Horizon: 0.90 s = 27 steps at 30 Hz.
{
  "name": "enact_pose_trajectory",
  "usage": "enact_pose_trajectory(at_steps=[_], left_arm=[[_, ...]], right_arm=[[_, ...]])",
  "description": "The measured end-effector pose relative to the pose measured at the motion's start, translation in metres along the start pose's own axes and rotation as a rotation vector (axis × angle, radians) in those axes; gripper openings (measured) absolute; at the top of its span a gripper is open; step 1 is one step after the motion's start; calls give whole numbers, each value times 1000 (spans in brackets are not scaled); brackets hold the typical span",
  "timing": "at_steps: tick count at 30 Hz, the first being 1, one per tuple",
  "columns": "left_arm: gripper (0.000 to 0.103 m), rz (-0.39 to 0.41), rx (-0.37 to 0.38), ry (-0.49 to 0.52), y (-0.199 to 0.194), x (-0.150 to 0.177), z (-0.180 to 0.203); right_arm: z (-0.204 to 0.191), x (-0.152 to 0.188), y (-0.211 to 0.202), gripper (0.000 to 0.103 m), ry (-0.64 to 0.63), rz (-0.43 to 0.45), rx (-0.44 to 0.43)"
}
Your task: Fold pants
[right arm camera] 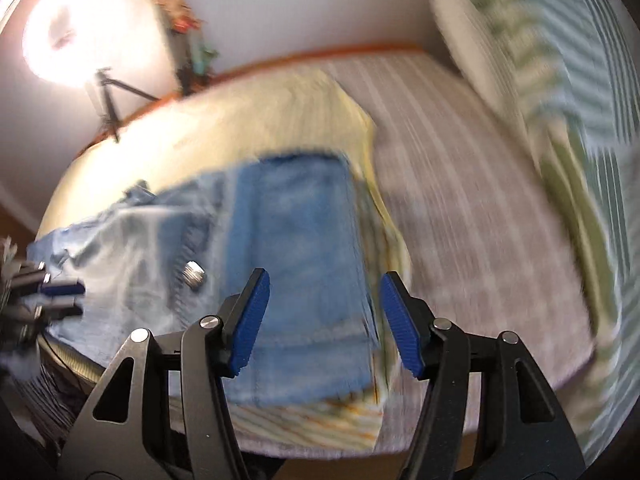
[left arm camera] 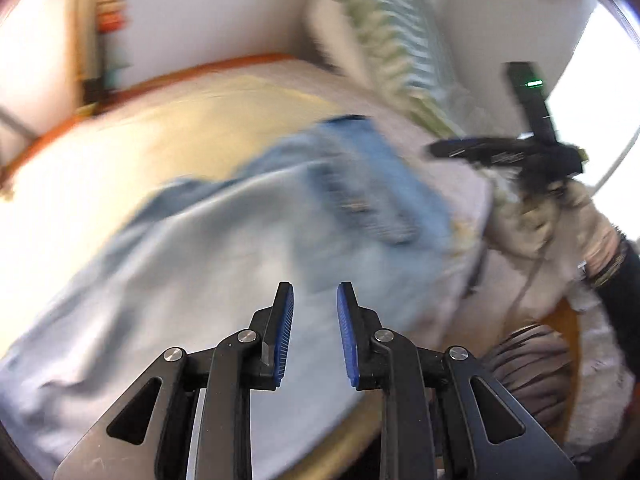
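Light blue denim pants (left arm camera: 224, 248) lie on a pale yellow cloth (left arm camera: 192, 128) on the bed, partly folded, with a darker blue folded part (right arm camera: 300, 248) on top. My left gripper (left arm camera: 315, 332) is open and empty just above the pale part of the pants. My right gripper (right arm camera: 324, 320) is open wide and empty above the folded blue part. The right gripper also shows in the left wrist view (left arm camera: 500, 152), off the pants' right edge. The left gripper shows at the left edge of the right wrist view (right arm camera: 60, 296). Both views are blurred.
The bed has a striped grey cover (right arm camera: 460, 208) and an orange rim (left arm camera: 120, 88). Striped green and white pillows (right arm camera: 560, 80) stand at the right. A ring light on a tripod (right arm camera: 72, 28) stands beyond the bed at the left. A white wall is behind.
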<state>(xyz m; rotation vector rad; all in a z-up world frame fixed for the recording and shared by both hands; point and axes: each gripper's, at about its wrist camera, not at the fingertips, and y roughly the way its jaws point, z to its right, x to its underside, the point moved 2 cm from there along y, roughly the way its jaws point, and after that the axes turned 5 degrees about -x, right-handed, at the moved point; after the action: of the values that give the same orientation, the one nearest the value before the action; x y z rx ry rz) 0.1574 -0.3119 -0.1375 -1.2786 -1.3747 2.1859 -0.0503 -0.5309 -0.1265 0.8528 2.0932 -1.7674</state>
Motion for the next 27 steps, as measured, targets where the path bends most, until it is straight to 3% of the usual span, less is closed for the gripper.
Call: enact_pose_trajectory(at_steps=[5, 9, 12, 18, 22, 25, 27], left_arm=[[21, -29, -119, -109, -7, 35, -55], [21, -65, -174, -126, -1, 58, -69], [21, -78, -191, -149, 1, 75, -83], [22, -45, -178, -157, 1, 86, -92], [33, -22, -176, -102, 2, 89, -84], [37, -4, -185, -59, 1, 91, -77], [39, 4, -184, -49, 1, 92, -75]], right_arm=[[-55, -39, 18, 61, -249, 1, -51], [-105, -58, 51, 59, -404, -42, -136], [-145, -68, 86, 48, -510, -94, -204], [-185, -66, 134, 47, -621, -216, -250], [-184, -68, 153, 46, -587, -265, -265], [-181, -72, 157, 9, -533, -296, -332], [-182, -74, 154, 7, -544, -272, -324]])
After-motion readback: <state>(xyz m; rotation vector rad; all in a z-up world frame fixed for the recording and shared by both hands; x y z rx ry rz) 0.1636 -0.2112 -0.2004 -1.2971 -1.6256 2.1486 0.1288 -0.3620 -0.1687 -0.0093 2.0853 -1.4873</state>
